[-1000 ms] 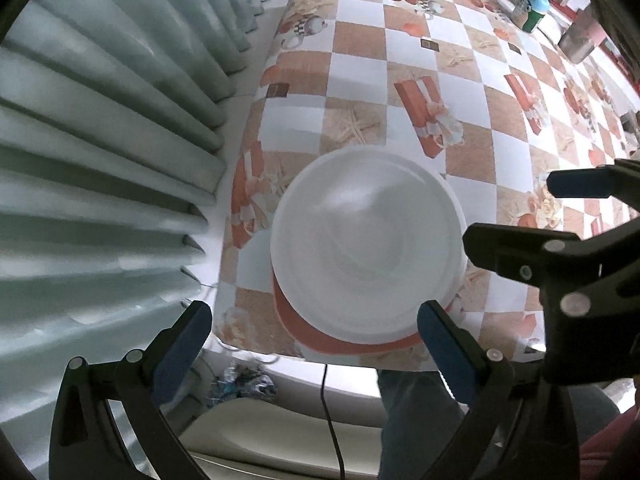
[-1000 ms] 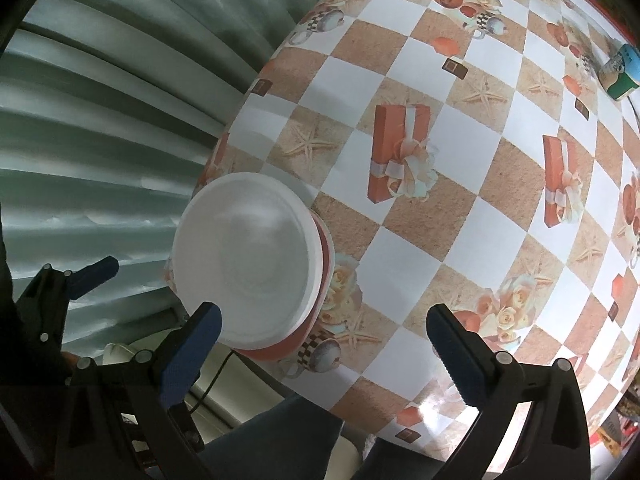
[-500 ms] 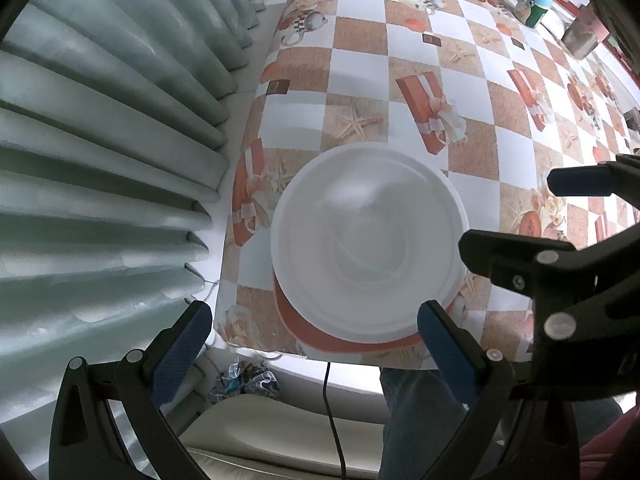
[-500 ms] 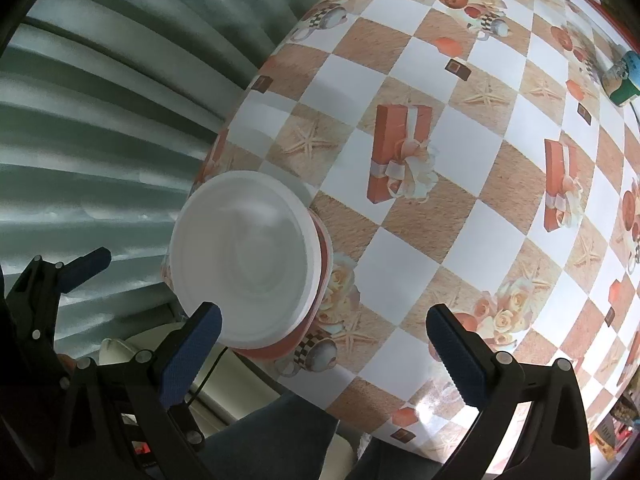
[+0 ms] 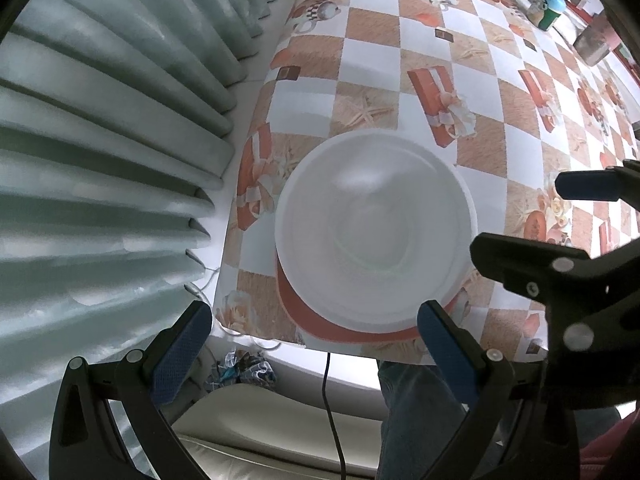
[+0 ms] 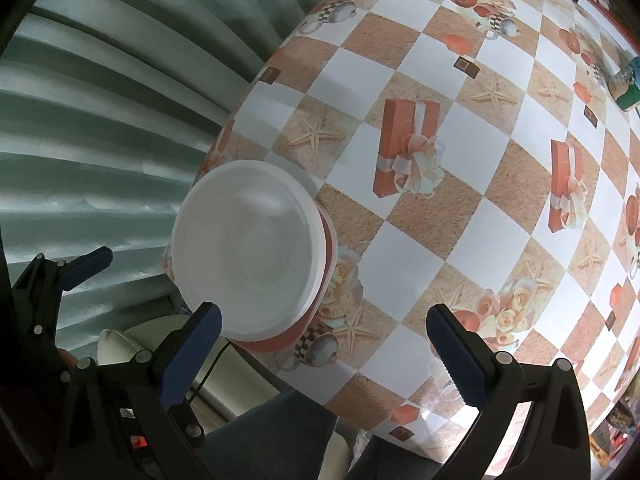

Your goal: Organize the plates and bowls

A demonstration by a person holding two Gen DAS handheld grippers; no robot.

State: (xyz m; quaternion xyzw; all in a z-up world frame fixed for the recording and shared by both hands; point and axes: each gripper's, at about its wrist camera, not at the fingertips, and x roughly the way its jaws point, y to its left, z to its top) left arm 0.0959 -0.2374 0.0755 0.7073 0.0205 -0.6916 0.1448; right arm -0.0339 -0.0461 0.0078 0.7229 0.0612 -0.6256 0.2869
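A white bowl (image 5: 376,228) sits stacked on an orange-red plate (image 5: 320,326) at the near left corner of the checked table; the stack also shows in the right wrist view (image 6: 248,252). My left gripper (image 5: 314,344) is open and empty, held above and just short of the stack at the table's near edge. My right gripper (image 6: 326,354) is open and empty, to the right of the stack; it also shows at the right of the left wrist view (image 5: 560,220). The left gripper shows at the left edge of the right wrist view (image 6: 68,272).
The table (image 6: 460,160) has a patterned oilcloth. A green-white can (image 5: 548,8) and a metal cup (image 5: 592,40) stand at the far right. A grey pleated curtain (image 5: 100,140) hangs close on the left. A cable (image 5: 332,400) and the person's legs are below the near edge.
Both grippers have drifted slightly back from the stack and stayed open. The bowl and plate have not moved.
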